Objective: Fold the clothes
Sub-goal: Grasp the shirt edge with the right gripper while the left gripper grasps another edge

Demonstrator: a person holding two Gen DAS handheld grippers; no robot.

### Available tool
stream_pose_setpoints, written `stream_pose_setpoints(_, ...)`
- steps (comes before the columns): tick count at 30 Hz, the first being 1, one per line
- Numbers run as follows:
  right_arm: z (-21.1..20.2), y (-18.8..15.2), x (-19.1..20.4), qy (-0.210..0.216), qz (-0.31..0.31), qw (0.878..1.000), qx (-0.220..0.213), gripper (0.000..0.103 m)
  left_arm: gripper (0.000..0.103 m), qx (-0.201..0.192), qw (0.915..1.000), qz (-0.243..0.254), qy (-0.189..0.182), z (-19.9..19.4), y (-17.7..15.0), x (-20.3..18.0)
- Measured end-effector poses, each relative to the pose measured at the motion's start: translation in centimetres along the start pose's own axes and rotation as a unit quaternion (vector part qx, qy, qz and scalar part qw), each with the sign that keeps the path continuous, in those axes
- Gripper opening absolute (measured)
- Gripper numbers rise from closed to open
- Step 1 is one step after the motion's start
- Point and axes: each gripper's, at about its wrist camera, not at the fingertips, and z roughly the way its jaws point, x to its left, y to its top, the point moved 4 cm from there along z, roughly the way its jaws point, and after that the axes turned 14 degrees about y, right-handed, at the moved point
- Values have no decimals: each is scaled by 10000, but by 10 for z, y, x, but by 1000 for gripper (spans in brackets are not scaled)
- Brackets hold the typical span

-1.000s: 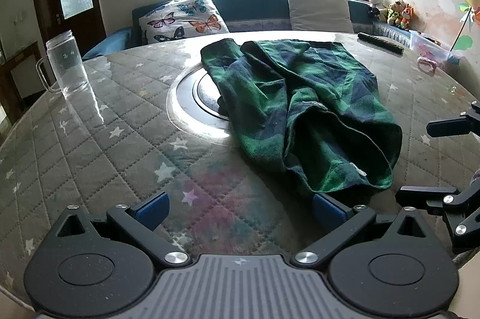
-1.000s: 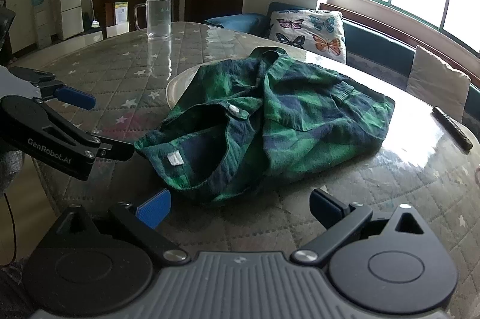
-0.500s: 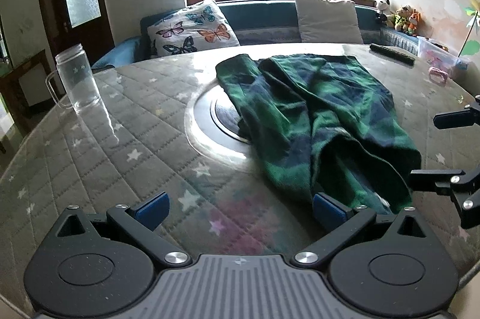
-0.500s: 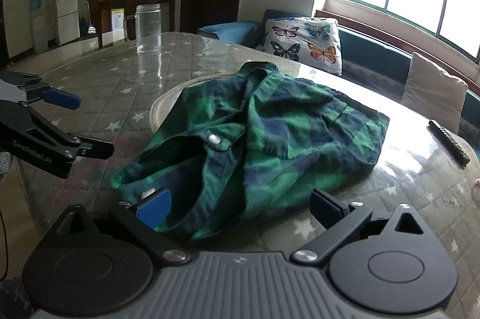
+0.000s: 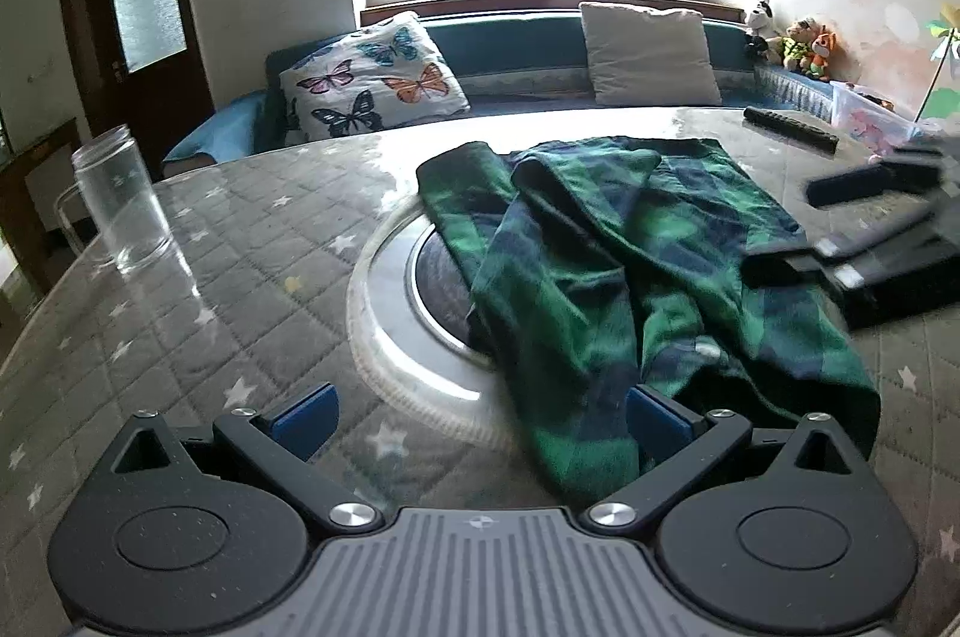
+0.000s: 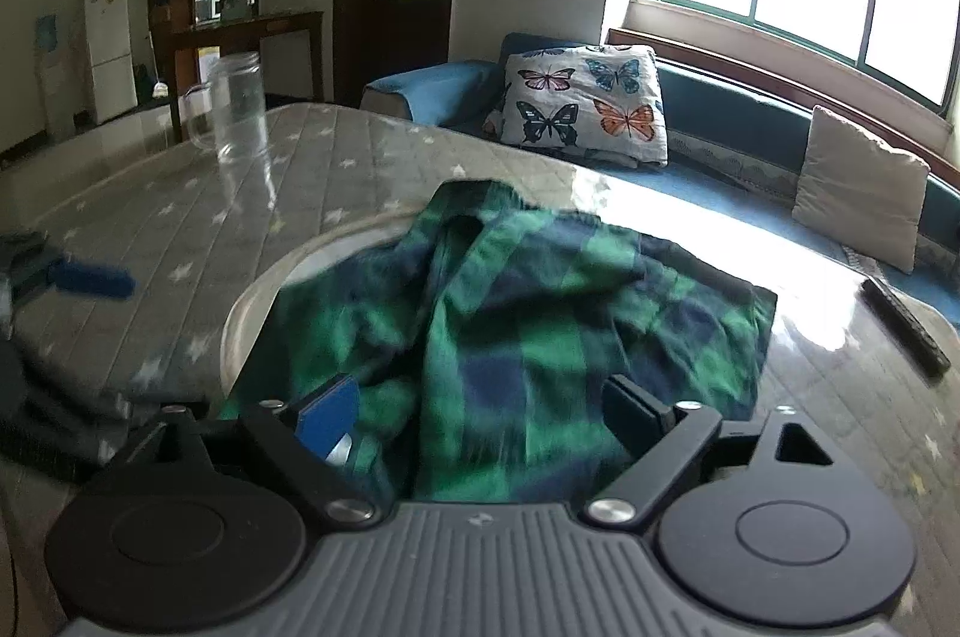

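Green-and-navy plaid shirt point(image 5: 606, 277), soft flannel-like weave, lies crumpled at frame centre on the round table point(image 5: 198, 289), partly over the inset glass turntable point(image 5: 396, 337). Table cover is grey quilted, star-printed, under glossy glass. Left gripper point(image 5: 480, 415) fingers spread, shirt hem between them. Right gripper point(image 6: 480, 409) fingers closing around bunched fabric; contact unclear, blurred. Clear glass mug point(image 5: 123, 199) upper left; butterfly cushion point(image 5: 375, 82) on the window bench.

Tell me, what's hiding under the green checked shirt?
The green checked shirt lies partly over a round glass turntable set in the quilted table. The turntable's left part shows; whatever lies beneath the rest is covered.
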Motion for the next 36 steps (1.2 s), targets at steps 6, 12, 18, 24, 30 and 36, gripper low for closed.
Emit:
stream_pose_setpoints(6,41,37,-16,70,114,9999,18,78,103,-18,9999,34,-97,16,11,-1)
stream_pose_setpoints(12,90,65,-29,37,134,9998,104,69,103,49,9998,58,-185,31,15,-2)
stream_pose_setpoints(18,132,72,-46,44,331,9989,337,54,103,120,9997,46,-200,44,19,1)
stream_pose_setpoints(24,133,60,-62,-118,492,9979,400,14,103,86,9998,65,-166,48,26,5)
stream_pose_setpoints(30,99,50,-80,-295,634,9973,212,4,101,-87,9999,82,-55,53,47,3)
stream_pose_setpoints(36,59,36,-103,-472,791,9957,21,3,95,-377,9989,283,15,66,77,-11)
